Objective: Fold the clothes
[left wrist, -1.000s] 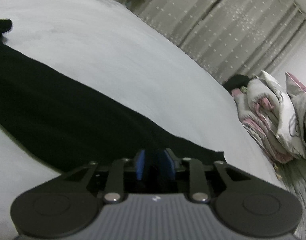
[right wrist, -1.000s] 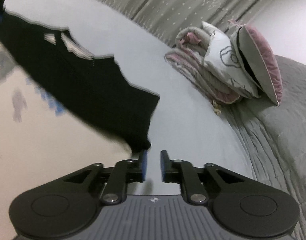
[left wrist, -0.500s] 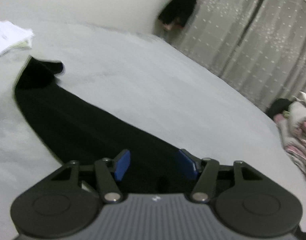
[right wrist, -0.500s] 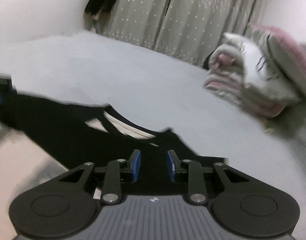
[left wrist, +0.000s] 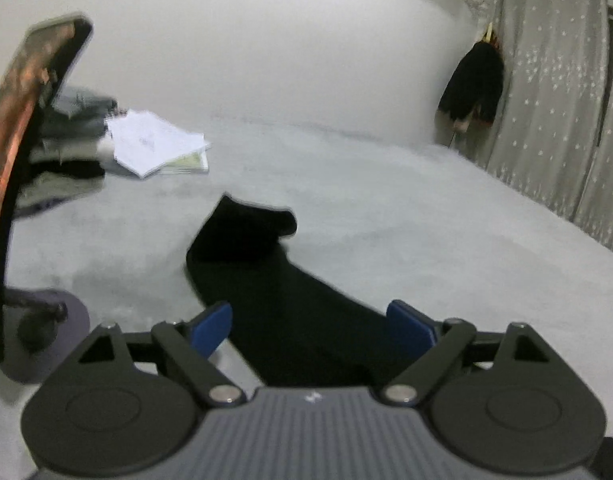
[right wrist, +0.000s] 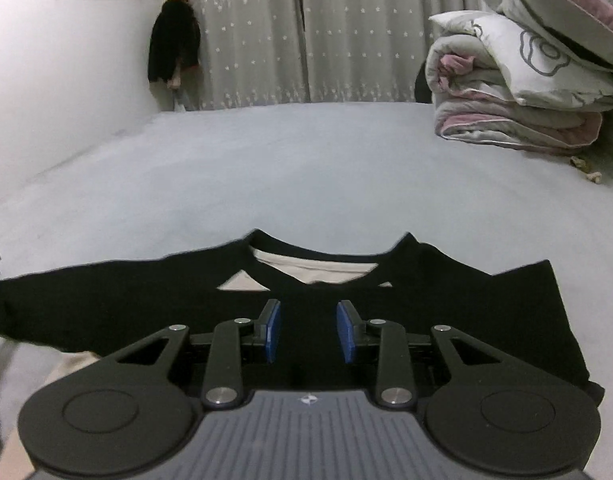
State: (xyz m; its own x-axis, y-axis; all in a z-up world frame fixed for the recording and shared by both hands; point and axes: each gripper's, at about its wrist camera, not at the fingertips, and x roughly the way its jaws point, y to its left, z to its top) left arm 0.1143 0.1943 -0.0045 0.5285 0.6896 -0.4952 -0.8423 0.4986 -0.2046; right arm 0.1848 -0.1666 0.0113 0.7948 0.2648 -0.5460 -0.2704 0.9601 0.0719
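Black cloth: in the left wrist view we count one black shirt (left wrist: pixel 266 280) on the bed (left wrist: pixel 386 208), running to 12 o'clock from our left hand-held gripper (left wrist: pixel 310 330), whose jaws are opening, gripping nothing. Right wrist view: one shirt, two pillows (right wrist: pixel 546 40) at 2 o'clock; our right hand-held gripper (right wrist: pixel 309 330) is opening above its collar, released.

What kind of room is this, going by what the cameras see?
Most likely a bedroom. A black shirt lies spread on a wide grey bed, folded quilts and pillows are stacked at one end, and star-patterned curtains hang behind.
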